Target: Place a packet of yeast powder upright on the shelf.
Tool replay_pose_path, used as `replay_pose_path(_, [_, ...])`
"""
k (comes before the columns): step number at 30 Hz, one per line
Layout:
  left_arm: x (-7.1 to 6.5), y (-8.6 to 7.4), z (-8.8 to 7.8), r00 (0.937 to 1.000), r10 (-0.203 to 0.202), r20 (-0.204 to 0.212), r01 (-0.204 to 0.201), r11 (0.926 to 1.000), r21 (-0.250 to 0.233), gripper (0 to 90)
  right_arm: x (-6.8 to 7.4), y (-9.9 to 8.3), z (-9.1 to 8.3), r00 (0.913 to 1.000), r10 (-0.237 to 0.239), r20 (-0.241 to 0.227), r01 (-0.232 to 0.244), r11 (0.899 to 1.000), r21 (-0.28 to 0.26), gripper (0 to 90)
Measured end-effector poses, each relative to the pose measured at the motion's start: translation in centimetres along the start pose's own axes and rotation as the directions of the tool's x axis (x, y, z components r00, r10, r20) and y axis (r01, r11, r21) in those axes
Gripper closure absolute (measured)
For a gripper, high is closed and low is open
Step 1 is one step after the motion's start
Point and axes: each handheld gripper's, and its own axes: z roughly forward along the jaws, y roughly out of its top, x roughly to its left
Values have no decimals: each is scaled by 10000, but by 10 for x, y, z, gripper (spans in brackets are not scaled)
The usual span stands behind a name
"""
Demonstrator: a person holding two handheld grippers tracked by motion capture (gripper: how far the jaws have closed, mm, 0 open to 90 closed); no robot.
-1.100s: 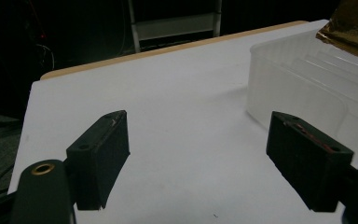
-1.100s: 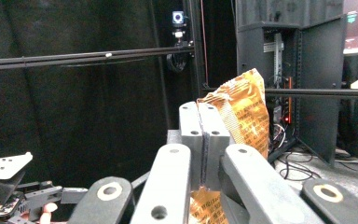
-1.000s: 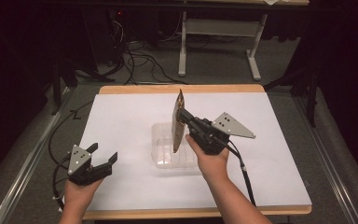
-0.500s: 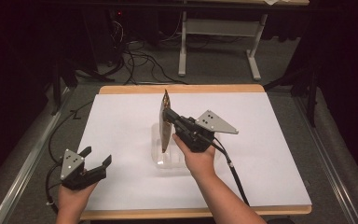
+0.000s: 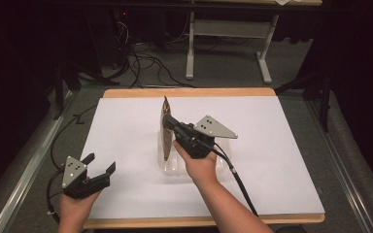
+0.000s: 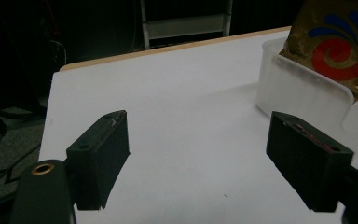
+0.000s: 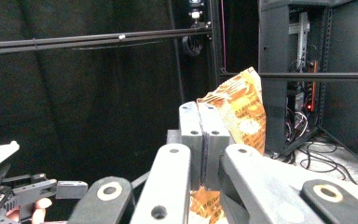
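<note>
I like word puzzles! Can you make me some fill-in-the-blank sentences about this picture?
1. The right tool is shut on a ____.
2. The left tool has its jaws ____.
3. The packet stands upright over a clear ____.
4. The table's top is the colour ____.

Missing words: packet; open; tub; white

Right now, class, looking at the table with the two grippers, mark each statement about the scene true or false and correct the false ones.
1. The right gripper is shut on the snack packet. True.
2. The left gripper holds the clear plastic container. False: its jaws are open and hold nothing.
3. The packet lies flat on the white sheet. False: it stands upright, its lower end in the container.
4. The packet bears a red and blue swirl. True.
</note>
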Motion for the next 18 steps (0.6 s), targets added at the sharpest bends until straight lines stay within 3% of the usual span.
replay_pose_path(18, [0,0,0,10000,-24,39,24,10000,-69,218,3,-15,8,10000,-72,39,71,9992,404,900])
